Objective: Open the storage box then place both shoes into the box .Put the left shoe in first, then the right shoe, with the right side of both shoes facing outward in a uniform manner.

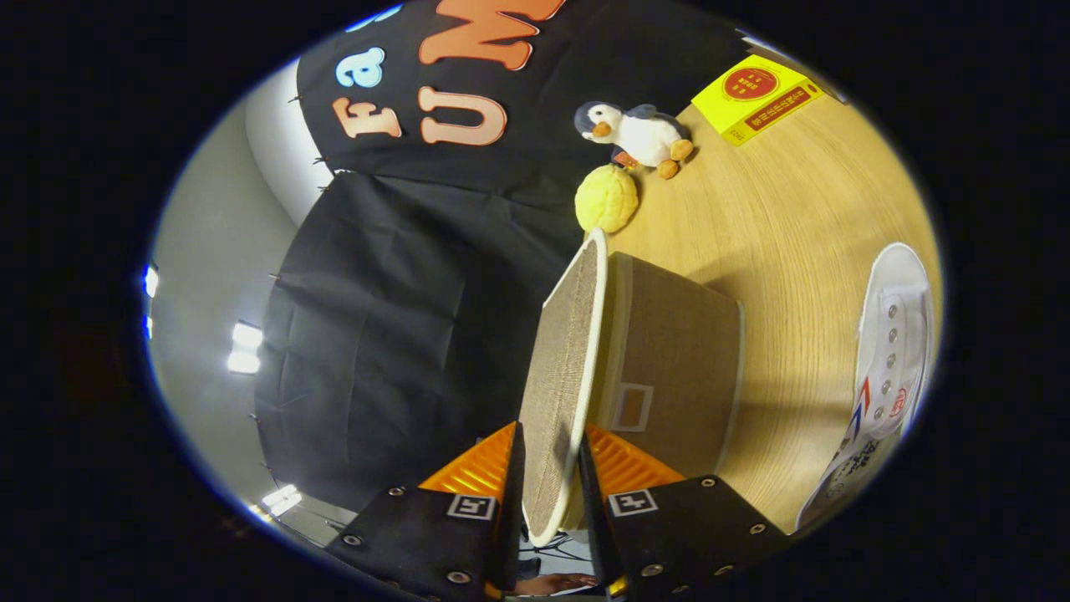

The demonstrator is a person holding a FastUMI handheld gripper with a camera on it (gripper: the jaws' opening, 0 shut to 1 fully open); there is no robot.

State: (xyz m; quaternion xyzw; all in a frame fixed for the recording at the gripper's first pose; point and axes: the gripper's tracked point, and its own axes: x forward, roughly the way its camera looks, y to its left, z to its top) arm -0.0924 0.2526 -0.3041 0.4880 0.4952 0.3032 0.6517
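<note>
Clamped between the fingers of the hand-held gripper (547, 485), at the lower centre of the frame, is the lid (562, 385) of the storage box (681, 368): both fingers press on its edge, one on each face, and it is swung up edge-on to the camera. The opening step therefore appears to be under way or nearly complete. Neither shoe can be seen in the box, though its interior is hidden; loading the left shoe and then the right seems still to come. The counter (794, 217), a pale wood-grain surface, fills the right of the frame. The box is a rounded container covered in coarse woven brown fabric, with a small label window on its wall; the lid is a flat panel of the same weave with a pale rim. A white canvas shoe (890, 351) with metal eyelets lies at the right edge, well apart from the box. Beyond the box are a yellow carton (756, 96), a plush penguin (635, 132) and a knobbly yellow ball (607, 198).
</note>
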